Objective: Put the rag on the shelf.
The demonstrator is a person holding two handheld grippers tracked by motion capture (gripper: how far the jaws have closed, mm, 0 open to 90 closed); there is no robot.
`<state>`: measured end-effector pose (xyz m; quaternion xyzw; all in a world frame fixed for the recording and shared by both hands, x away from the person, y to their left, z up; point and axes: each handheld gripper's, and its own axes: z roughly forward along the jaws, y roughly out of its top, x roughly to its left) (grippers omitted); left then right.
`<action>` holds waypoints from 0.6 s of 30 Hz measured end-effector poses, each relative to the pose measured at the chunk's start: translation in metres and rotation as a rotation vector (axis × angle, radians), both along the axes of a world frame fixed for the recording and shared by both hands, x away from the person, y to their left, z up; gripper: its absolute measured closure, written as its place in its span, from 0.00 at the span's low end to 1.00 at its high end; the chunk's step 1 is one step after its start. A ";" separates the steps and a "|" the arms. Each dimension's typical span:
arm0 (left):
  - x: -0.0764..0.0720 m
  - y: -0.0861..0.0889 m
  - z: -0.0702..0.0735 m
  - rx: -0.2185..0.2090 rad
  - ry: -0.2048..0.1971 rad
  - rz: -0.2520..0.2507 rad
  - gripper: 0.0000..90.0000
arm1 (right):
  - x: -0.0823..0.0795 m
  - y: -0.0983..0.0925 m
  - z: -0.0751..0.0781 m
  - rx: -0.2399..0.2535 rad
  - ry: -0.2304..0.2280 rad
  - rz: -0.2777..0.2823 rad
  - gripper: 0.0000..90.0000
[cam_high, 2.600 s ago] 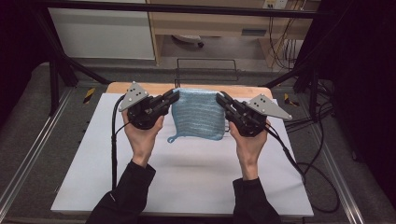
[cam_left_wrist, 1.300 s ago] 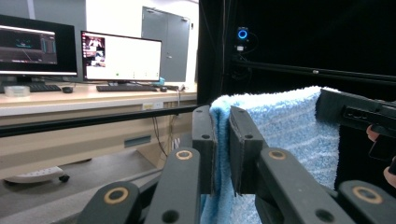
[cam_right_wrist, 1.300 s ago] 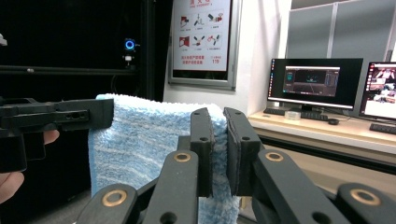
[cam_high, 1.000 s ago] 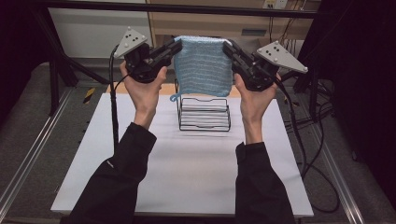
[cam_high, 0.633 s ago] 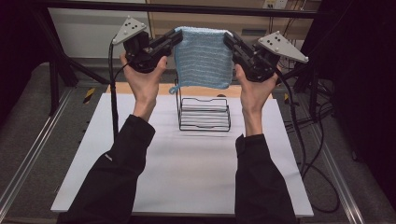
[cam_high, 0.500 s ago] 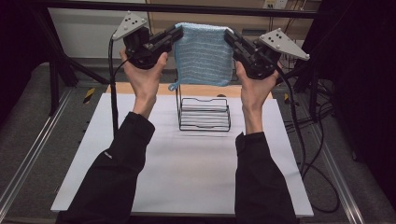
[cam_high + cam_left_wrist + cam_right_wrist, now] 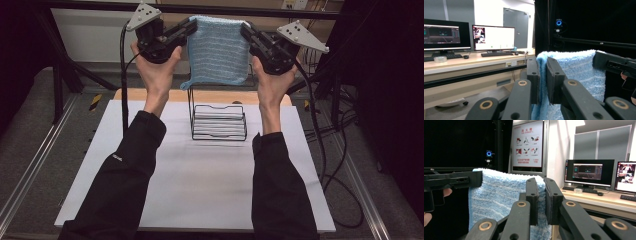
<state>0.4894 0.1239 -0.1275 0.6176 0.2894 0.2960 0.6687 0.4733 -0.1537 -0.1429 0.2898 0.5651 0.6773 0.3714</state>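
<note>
Two grippers hold one blue towel (image 7: 218, 50) up in the air, stretched between them, as the high view shows. The left gripper (image 7: 189, 29) is clenched on the towel's upper left corner, and the right gripper (image 7: 247, 31) is clenched on its upper right corner. The towel hangs flat below its top edge, with a small loop at its lower left corner. It hangs high above a black wire rack (image 7: 219, 122) that stands on the white table (image 7: 200, 185), near the far edge. Both hands are raised, the left hand (image 7: 157, 70) and the right hand (image 7: 270, 80) each wrapped around a gripper body, with black sleeves (image 7: 125, 180) coming in from below. A cable trails down from each gripper.

From the left gripper view, the left gripper (image 7: 542, 77) has its two black jaws nearly together, with the towel (image 7: 579, 70) edge pinched between the pads. The towel spreads to the right, where the right gripper (image 7: 616, 64) grips its far corner. Two monitors (image 7: 469, 35) stand on a desk behind.

From the right gripper view, the right gripper (image 7: 541, 200) pinches the towel (image 7: 499, 200) in the same way, jaws almost closed on its edge. The left gripper (image 7: 454, 180) grips the far corner at the left. A poster (image 7: 527, 143) hangs on the wall behind.
</note>
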 end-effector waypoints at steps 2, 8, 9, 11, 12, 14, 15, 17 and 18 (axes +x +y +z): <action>0.006 0.000 0.000 0.005 0.003 0.008 0.91 | 0.005 0.001 0.000 -0.004 0.002 -0.004 0.93; 0.018 0.000 -0.001 0.029 0.005 0.027 0.91 | 0.018 0.003 -0.003 0.004 0.018 -0.002 0.93; 0.021 0.000 -0.003 0.035 0.006 0.031 0.91 | 0.019 0.003 -0.004 0.001 0.020 -0.003 0.93; 0.024 -0.001 -0.005 0.037 0.013 0.033 0.91 | 0.023 0.004 -0.006 -0.005 0.027 -0.008 0.93; 0.026 -0.001 -0.006 0.036 0.019 0.032 0.91 | 0.025 0.004 -0.007 -0.007 0.030 -0.007 0.93; 0.028 -0.002 -0.008 0.032 0.022 0.026 0.91 | 0.028 0.003 -0.009 -0.003 0.040 -0.007 0.93; 0.028 -0.002 -0.010 0.031 0.022 0.021 0.91 | 0.029 0.002 -0.010 -0.005 0.039 -0.006 0.93; 0.028 -0.003 -0.012 0.030 0.017 0.014 0.91 | 0.030 0.000 -0.012 -0.008 0.043 -0.010 0.93; 0.028 -0.005 -0.014 0.033 0.017 0.013 0.91 | 0.031 -0.001 -0.013 -0.010 0.043 -0.012 0.93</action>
